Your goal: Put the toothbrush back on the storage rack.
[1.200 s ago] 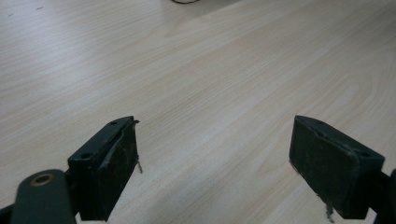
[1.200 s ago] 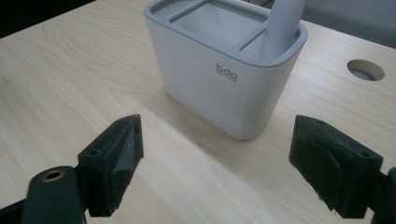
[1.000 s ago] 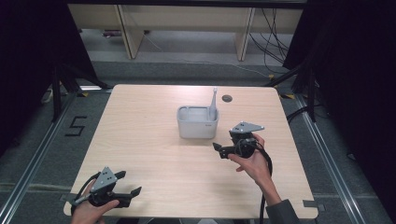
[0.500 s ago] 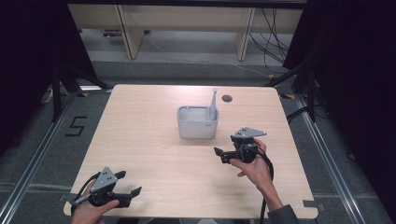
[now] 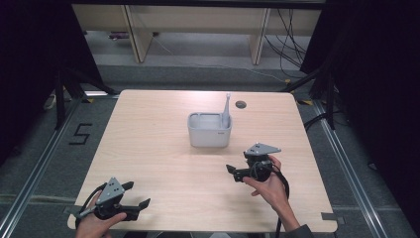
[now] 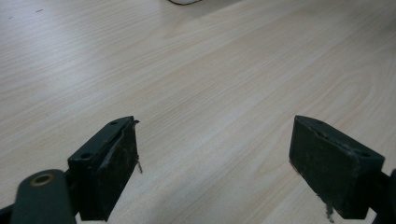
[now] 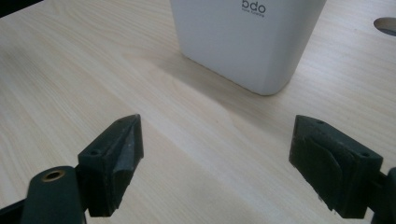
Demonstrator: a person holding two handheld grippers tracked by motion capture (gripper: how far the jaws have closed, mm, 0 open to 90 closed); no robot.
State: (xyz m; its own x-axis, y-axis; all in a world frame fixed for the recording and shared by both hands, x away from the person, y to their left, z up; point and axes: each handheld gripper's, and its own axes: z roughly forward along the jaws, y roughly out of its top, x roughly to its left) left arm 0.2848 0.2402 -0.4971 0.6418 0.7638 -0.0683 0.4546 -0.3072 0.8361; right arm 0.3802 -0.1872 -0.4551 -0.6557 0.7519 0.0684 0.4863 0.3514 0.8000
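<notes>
A white rectangular container (image 5: pixel 209 131) stands at the table's middle, and a thin pale stick-like item (image 5: pixel 227 108) rises upright from its right rear corner. My right gripper (image 5: pixel 233 173) hovers in front of the container and a little to its right, held in a hand, jaws open and nothing between them. In the right gripper view the container (image 7: pixel 247 42), marked "bdo", stands just beyond the open right gripper (image 7: pixel 215 163). My left gripper (image 5: pixel 138 194) rests near the front left corner, open. In the left gripper view, bare wood lies between the jaws of the left gripper (image 6: pixel 215 163).
The light wooden table (image 5: pixel 148 144) has a dark round grommet hole (image 5: pixel 240 104) near its far edge, also visible as the grommet (image 7: pixel 385 24) at right. Dark curtains flank both sides. Shelving and cables stand on the floor beyond the far edge.
My right gripper has drawn back from the container toward the near edge and slightly right. The left gripper has not moved.
</notes>
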